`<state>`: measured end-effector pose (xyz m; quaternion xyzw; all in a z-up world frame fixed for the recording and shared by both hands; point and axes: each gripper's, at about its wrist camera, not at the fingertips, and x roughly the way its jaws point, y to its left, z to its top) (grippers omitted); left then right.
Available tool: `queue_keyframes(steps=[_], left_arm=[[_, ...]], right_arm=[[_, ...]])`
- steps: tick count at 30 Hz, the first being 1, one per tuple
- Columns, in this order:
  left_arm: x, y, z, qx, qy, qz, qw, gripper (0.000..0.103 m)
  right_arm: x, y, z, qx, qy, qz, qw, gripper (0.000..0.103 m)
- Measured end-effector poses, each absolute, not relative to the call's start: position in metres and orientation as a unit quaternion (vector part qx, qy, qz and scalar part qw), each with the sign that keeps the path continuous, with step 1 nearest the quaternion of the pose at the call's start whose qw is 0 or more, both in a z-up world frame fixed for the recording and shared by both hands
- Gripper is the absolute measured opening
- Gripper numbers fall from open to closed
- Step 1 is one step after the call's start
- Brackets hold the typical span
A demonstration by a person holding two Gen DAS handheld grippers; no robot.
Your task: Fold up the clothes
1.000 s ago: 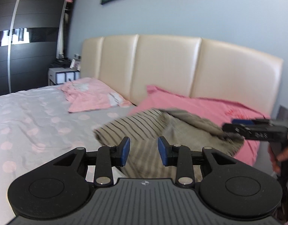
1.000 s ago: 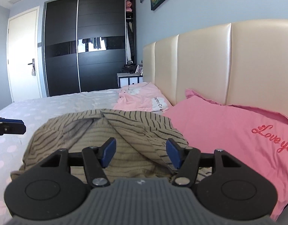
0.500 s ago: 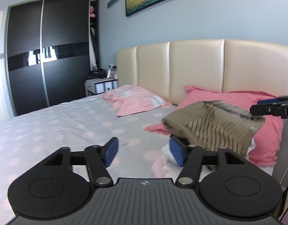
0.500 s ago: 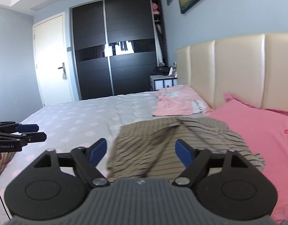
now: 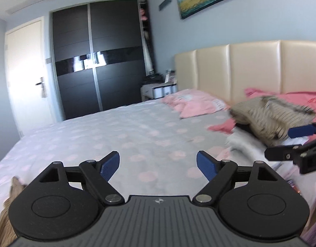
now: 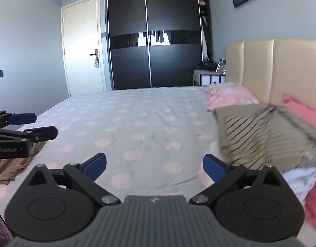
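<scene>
My left gripper [image 5: 158, 165] hangs over the pale grey bedspread with pink dots [image 5: 125, 127], its blue-padded jaws spreading apart with nothing but bedding showing between them. My right gripper [image 6: 155, 165] is likewise opening wide and empty above the same spread; from the left view I see its black fingers and blue pad [image 5: 300, 131] poking in at the right edge.

The folded olive-and-cream striped garment [image 6: 267, 135] lies on top of a pile of clothes by the salmon-pink pillow [image 6: 310, 115], near the cream padded headboard [image 6: 277, 68]. It is ahead and to the right of both grippers, touched by neither. A white cloth [image 6: 300, 179] shows under it.

A crumpled pale pink garment [image 5: 197, 105] lies farther up the bed, close to the headboard. Another tan striped piece of clothing [image 6: 18, 162] sits at the near left edge of the bed, just beneath my left gripper's fingers as the right view shows them. A dark sliding-door wardrobe [image 5: 100, 65] stands beyond the bed.
</scene>
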<state>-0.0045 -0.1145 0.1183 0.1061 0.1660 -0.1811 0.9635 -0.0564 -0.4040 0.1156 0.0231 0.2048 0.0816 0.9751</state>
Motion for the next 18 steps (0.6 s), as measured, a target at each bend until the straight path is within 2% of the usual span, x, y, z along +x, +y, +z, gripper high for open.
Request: queue_keyframes(steps=[9, 18], left_arm=[[-0.026, -0.067, 0.080, 0.086, 0.169, -0.123, 0.974, 0.082], [-0.024, -0.030, 0.044, 0.049, 0.197, -0.069, 0.977, 0.082]], right_arm=[[-0.063, -0.320, 0.066, 0.010, 0.217, 0.068, 0.974, 0.101], [-0.072, -0.270, 0.025, -0.032, 0.197, 0.051, 0.979, 0.101]])
